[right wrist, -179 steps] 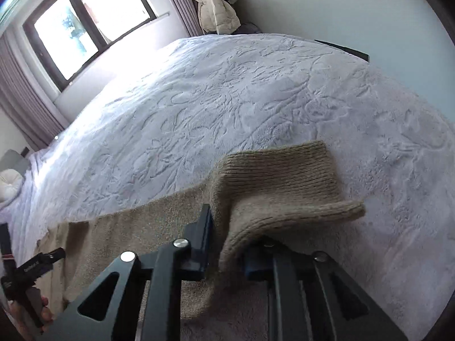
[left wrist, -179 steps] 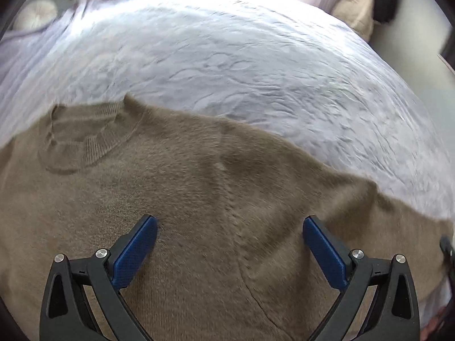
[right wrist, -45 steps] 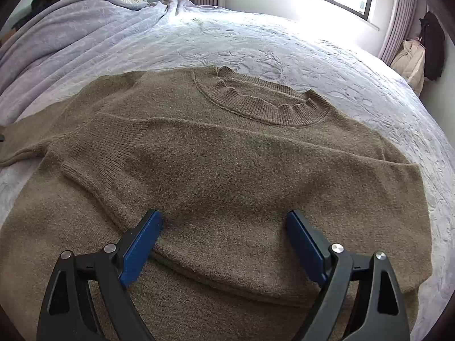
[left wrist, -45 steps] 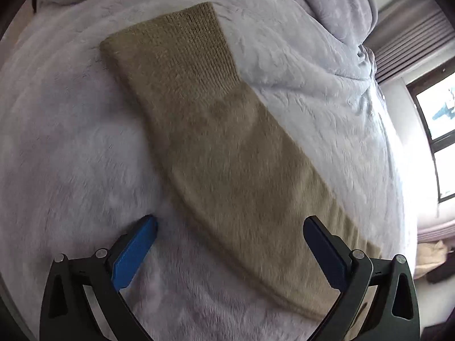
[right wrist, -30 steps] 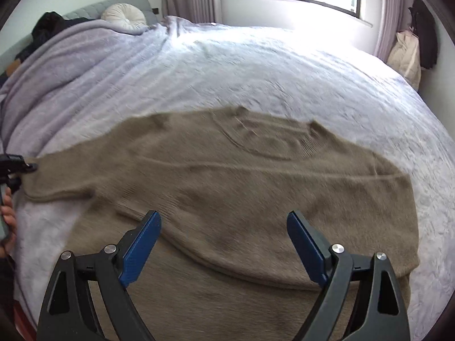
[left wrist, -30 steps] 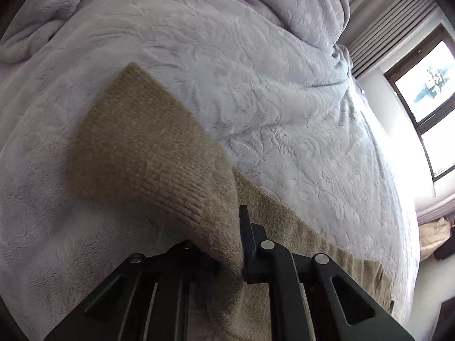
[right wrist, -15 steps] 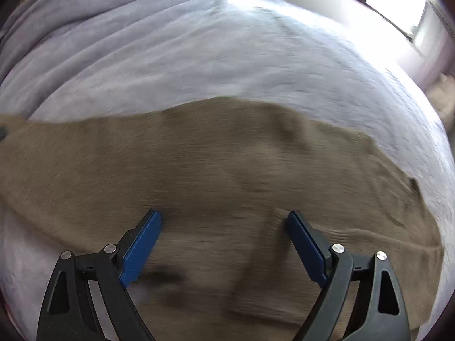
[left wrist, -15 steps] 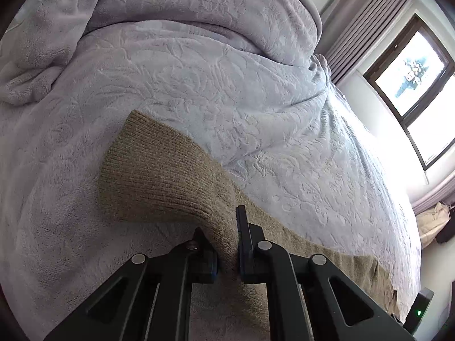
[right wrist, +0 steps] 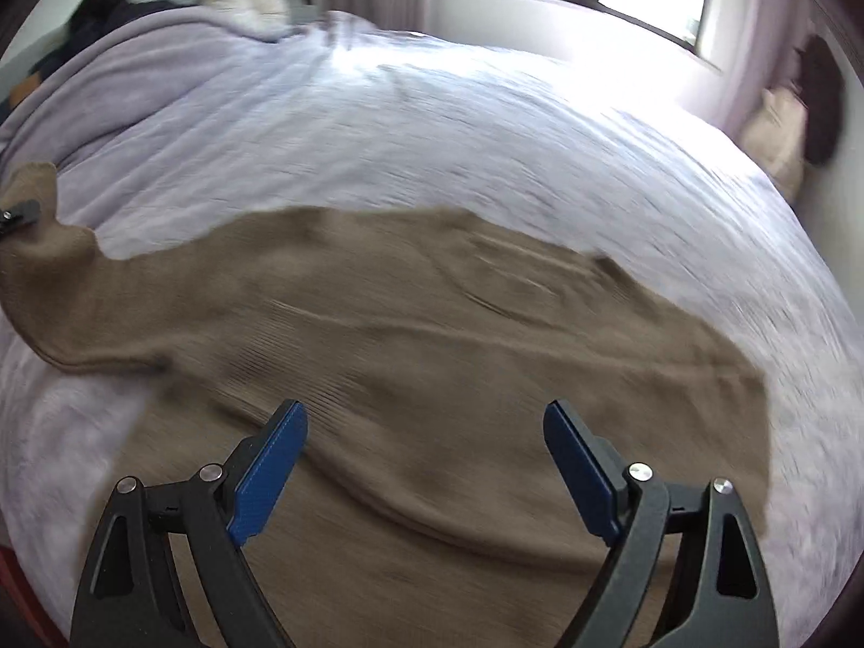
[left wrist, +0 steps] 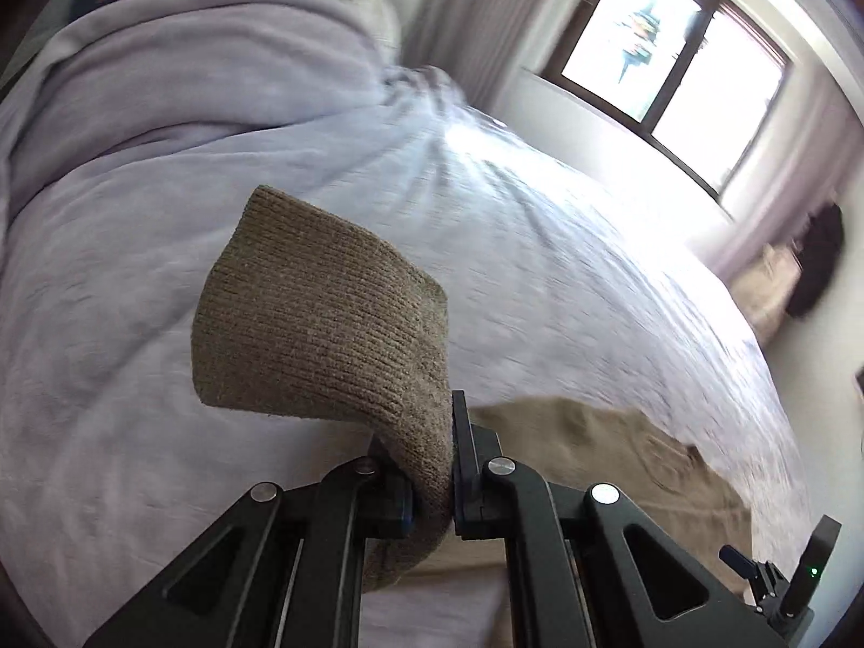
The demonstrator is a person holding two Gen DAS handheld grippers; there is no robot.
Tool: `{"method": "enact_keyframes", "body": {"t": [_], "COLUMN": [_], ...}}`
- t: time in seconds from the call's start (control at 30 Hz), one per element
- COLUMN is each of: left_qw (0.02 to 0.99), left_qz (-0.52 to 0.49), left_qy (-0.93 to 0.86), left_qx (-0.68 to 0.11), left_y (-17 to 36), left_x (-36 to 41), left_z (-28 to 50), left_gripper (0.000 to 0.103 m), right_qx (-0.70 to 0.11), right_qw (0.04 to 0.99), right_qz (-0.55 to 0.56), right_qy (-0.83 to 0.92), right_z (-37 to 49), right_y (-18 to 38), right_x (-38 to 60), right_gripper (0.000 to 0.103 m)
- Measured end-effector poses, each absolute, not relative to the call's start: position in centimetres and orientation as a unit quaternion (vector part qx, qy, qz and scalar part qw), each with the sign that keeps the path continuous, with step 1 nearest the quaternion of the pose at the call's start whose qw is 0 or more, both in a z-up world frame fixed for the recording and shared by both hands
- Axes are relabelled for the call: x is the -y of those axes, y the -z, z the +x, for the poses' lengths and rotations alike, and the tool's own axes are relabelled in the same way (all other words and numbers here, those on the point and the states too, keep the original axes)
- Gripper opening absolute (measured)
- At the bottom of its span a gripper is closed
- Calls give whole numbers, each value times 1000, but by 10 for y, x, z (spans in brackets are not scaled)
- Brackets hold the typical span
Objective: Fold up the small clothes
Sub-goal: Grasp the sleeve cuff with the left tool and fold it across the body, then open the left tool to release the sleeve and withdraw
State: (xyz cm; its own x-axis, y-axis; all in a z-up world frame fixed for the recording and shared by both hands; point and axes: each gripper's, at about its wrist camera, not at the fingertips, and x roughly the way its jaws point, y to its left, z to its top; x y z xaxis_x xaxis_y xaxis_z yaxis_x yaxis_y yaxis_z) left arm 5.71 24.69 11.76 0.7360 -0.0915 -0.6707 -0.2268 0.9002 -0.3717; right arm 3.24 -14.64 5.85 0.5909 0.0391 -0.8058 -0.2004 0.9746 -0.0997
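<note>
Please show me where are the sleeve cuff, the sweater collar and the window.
sleeve cuff (left wrist: 318,324), left wrist view, on its ribbed knit.
sweater collar (right wrist: 502,286), right wrist view, on the blurred neckline curve.
window (left wrist: 669,48), left wrist view, on the bright glass.

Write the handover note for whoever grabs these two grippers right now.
Left gripper: shut on the ribbed sleeve cuff, lifted off the bed.
Right gripper: open, empty, over the sweater body.
Sweater lies spread on the bed, neckline toward the window; its other sleeve appears already folded across the body.
Left to do: lay the held sleeve across the body, then fold the body.
</note>
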Motion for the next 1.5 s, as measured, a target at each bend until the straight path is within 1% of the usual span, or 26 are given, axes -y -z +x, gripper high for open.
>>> {"method": "enact_keyframes", "body": {"t": [0.13,0.27,0.33,0.43,0.6,0.67,0.83,0.9,0.93,0.97,1.0,1.03,1.07,1.1,1.23,1.33,1.43,1.5], "left_qw": [905,904,900,883,860,854,857,844,835,828,828,838,850,858,853,865,874,873], "left_qz": [-175,-130,-106,-80,-40,-36,-2,9,16,21,23,22,17,5,-14,-34,-76,-91], "left_qy": [19,71,93,116,119,119,133,147,150,150,149,138,127,129,173,167,136,87], "left_qx": [-387,-402,-413,-447,-495,-506,-498,-515,-529,-539,-540,-527,-511,-497,-492,-471,-460,-471], "left_y": [-130,-137,-133,-110,-64,-54,-63,-59,-53,-49,-47,-50,-56,-63,-86,-101,-103,-90], "left_x": [-153,-59,-9,59,128,135,161,172,176,177,176,174,170,167,155,125,79,49], "left_z": [81,90,97,99,110,112,110,113,115,118,118,117,114,111,104,97,99,107], "left_gripper": [10,10,10,10,10,10,10,11,21,44,56,71,73,73,73,73,73,73], "right_qx": [-450,-441,-437,-437,-441,-443,-439,-436,-434,-433,-432,-432,-431,-431,-428,-415,-399,-404], "right_qw": [891,897,899,899,896,895,895,895,896,896,897,898,898,899,900,904,907,904], "right_qz": [-55,-9,4,16,39,45,81,91,94,94,91,86,82,79,78,99,130,133], "right_qy": [-24,-12,-9,-5,-10,-14,-19,-22,-23,-24,-24,-23,-23,-22,-21,-29,-33,-36], "right_z": [17,4,1,-3,-8,-10,-12,-13,-14,-15,-15,-15,-15,-14,-17,-24,-25,-16], "right_y": [-57,-59,-60,-56,-46,-42,-32,-30,-29,-28,-27,-25,-24,-22,-21,-33,-47,-52], "right_x": [219,269,289,310,340,349,368,372,373,373,372,371,370,370,369,375,382,378], "right_gripper": [91,91,91,91,91,91,91,91,91,91,91,91,91,91,92,92,92,92]}}
